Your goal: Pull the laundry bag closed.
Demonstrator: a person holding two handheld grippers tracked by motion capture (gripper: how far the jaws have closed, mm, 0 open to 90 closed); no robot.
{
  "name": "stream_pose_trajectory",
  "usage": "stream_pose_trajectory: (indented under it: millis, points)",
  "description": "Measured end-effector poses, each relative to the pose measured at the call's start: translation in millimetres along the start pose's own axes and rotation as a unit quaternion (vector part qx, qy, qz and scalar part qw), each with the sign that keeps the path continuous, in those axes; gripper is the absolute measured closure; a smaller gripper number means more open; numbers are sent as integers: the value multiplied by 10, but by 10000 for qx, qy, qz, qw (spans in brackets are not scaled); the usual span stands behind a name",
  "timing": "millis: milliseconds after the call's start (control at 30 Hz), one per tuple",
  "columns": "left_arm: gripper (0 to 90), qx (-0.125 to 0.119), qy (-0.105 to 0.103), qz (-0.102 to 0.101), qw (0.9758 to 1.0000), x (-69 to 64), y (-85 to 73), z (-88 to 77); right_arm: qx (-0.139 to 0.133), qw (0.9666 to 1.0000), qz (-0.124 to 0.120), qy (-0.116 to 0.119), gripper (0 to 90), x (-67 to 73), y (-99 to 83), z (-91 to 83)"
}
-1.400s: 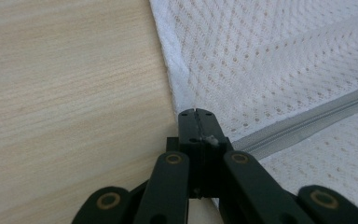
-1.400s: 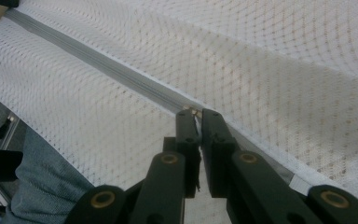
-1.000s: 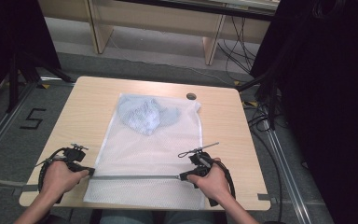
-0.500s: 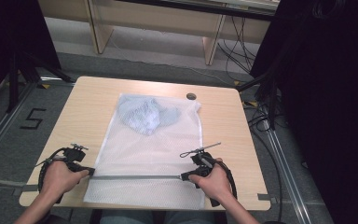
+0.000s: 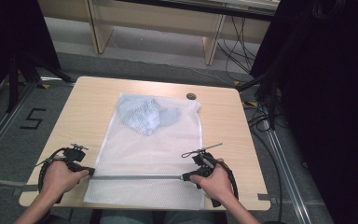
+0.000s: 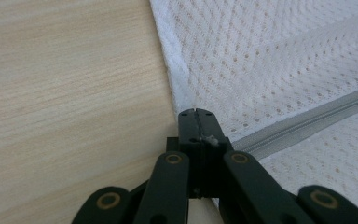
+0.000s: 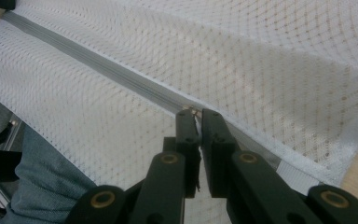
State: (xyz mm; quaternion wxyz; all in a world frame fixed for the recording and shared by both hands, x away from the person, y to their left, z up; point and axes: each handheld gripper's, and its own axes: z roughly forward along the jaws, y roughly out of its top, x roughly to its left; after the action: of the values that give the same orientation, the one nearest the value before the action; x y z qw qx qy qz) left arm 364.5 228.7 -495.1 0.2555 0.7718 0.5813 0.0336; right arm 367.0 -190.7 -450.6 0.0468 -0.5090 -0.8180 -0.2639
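The mesh bag lies flat on the table with clothes inside. The left gripper pinches the bag's edge at the zipper end; the right gripper pinches the zipper pull. The zipper looks closed; only letting go seems left.

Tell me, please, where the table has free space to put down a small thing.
Bare wood lies left of the mesh bag, right of it, and behind it near the round hole. The front edge is crowded: left gripper and right gripper pinch the zipper.
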Motion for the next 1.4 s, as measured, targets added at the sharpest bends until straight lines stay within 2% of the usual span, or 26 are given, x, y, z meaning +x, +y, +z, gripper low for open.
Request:
stream_pose_trajectory:
  millis: [67,167,200,267,300,333,433,500,600,633,1400]
  points:
    - [899,123,4,38,9999,3,11,-16,-4,10000,-1,14,869,-5,-2,-3]
    - [899,113,5,32,9999,2,10,-15,-1,10000,22,29,869,-14,-5,-9]
    - [899,35,2,19,10000,1,3,-4,15,9999,121,-14,869,-4,-9,-16]
    - [899,114,6,39,9999,2,10,-15,34,9998,173,-21,869,1,-11,-18]
    - [899,34,-1,17,10000,1,3,-4,36,9998,203,-19,868,1,-12,-17]
    - [899,-4,-1,25,10000,2,1,1,19,9999,147,-11,869,-13,-12,-19]
    - [899,118,6,42,9999,2,10,-15,-21,10000,19,24,869,-31,-11,-17]
    - [899,122,7,46,9999,2,11,-16,30,9999,129,1,869,-26,-15,-32]
    - [899,117,10,42,9999,1,11,-15,-1,9998,163,-65,869,-34,-18,-35]
    - [899,111,13,40,9999,0,10,-14,-8,9999,112,-2,869,-42,-21,-44]
    - [899,103,23,29,9999,-2,8,-15,-41,9996,265,-77,869,-162,-75,-107]
